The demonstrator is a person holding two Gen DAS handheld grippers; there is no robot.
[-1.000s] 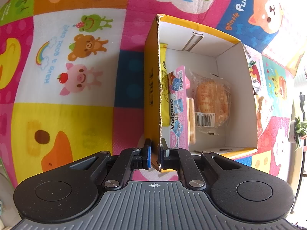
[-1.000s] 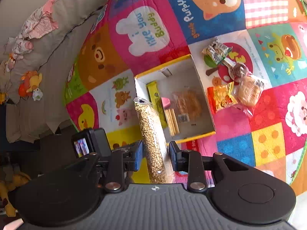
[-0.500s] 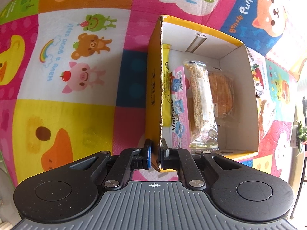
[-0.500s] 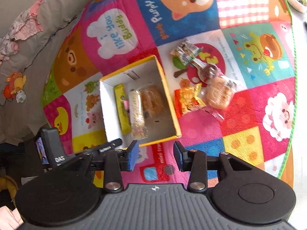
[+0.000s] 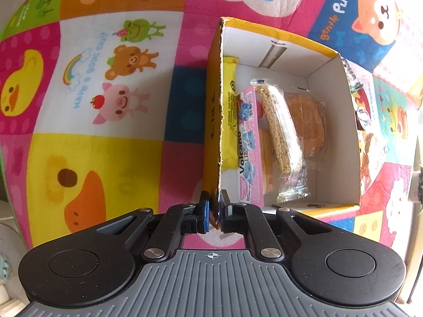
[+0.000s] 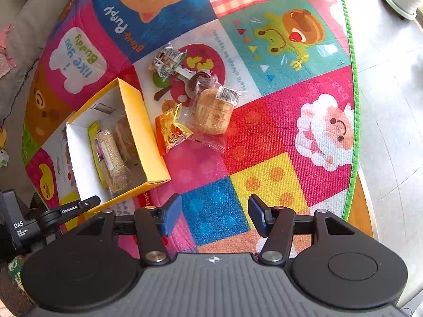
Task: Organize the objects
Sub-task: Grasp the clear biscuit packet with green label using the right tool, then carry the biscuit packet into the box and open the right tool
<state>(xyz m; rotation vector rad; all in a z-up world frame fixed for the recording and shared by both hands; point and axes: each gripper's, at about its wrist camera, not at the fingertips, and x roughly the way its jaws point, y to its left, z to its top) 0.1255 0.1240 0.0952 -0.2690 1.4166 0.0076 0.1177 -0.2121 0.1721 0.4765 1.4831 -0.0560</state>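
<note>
Yellow cardboard box with white interior (image 5: 333, 105) sits on the patchwork cartoon play mat (image 5: 92, 100). Inside, side by side: yellow wrapped bar (image 5: 228, 116), pink "Volcano" pack (image 5: 248, 142), clear-wrapped sesame bar (image 5: 283, 134), clear-wrapped round cake (image 5: 312, 121).

Left gripper (image 5: 214, 208): jaws pinched on the box's near left wall, steadying it.

Right gripper (image 6: 214, 215): spread wide, nothing between the fingers, hovering over the mat beside the box.

Still loose on the mat, just right of the box: orange snack packet (image 6: 171, 132), clear-wrapped bun (image 6: 211, 111), small green-and-silver sachets (image 6: 166, 62).

Judgement: next is the orange packet, nearest. Approach from above, close across its crimped edge, keep the left grip firm so the box does not slide. Free floor space lies at the box's right side.
</note>
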